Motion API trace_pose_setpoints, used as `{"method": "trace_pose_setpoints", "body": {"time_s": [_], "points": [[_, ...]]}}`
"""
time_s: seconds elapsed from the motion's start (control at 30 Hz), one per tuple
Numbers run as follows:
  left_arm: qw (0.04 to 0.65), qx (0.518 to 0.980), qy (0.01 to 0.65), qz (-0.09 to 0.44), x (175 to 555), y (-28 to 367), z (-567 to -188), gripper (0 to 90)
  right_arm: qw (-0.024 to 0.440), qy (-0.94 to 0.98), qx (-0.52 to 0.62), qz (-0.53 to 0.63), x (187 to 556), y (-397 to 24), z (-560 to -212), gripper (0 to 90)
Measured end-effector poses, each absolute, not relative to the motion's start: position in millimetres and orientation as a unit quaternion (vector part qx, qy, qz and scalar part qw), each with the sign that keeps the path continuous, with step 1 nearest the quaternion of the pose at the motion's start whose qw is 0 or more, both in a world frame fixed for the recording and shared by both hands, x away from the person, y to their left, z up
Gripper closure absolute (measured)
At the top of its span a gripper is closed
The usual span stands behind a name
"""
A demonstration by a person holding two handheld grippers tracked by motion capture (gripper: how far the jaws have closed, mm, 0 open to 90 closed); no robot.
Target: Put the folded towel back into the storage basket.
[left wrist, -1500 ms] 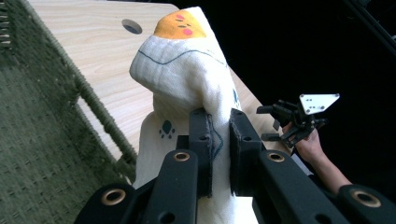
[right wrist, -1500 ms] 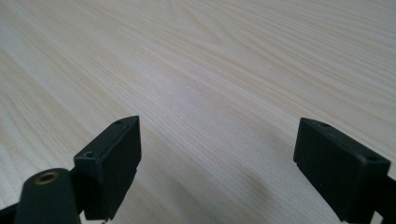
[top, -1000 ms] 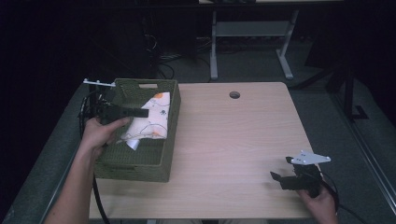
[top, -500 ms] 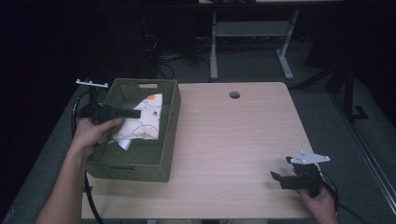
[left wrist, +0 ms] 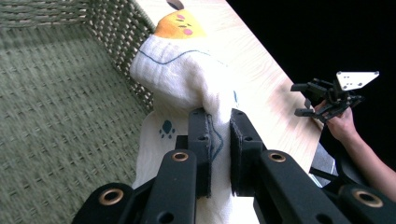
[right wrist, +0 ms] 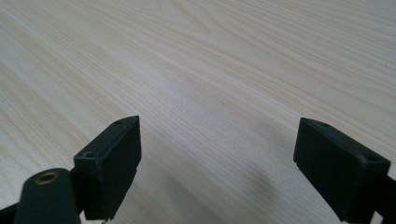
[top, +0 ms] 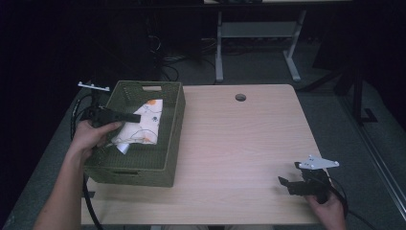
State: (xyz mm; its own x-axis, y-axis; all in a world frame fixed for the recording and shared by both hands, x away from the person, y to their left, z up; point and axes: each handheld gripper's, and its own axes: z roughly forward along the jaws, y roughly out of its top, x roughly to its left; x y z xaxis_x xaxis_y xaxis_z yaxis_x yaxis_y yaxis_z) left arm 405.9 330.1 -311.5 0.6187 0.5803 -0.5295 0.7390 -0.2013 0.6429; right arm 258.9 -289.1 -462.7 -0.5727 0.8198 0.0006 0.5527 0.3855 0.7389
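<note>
I have the white cloth printed with an orange patch and small dark marks (left wrist: 180, 79) pinched in my left gripper (left wrist: 218, 140): its fingers (left wrist: 200, 135) are pressed together on a fold of the fabric. The cloth sits inside the olive-green woven basket (top: 167, 163), draped toward its right wall, at the left of the desk. I judge this to be the lifting-out step: grip made, cloth not yet clear of the basket. The next move calls for a straight rise so the hanging part clears the woven rim without snagging, then a carry right onto open desk.

My right gripper (top: 292, 181) rests at the near right corner, well apart from the basket, its fingers (right wrist: 109, 163) standing wide apart with nothing between them, ready to take a corner of the cloth.

The light wood-grain desk (top: 239, 143) is bare elsewhere, save a round cable hole (top: 240, 97) near its far edge. Beyond it the room is dark, with a pale metal frame (top: 258, 38) on the grey floor.
</note>
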Motion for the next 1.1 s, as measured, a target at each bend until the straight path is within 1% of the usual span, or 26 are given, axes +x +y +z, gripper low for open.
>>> {"method": "trace_pose_setpoints", "body": {"time_s": [0.47, 0.63, 1.1], "points": [[0.439, 0.782, 0.434, -0.084, 414, 336, -321, 81.7, 0.189, 0.811, 0.424, 0.357, 260, -289, -463, 14.7], [0.421, 0.794, 0.432, -0.080, 418, 335, -327, 81.5, 0.191, 0.810, 0.425, 0.356, 261, -288, -463, 14.7], [0.402, 0.802, 0.435, -0.076, 429, 336, -338, 81.4, 0.190, 0.811, 0.425, 0.355, 262, -287, -463, 14.7]]}}
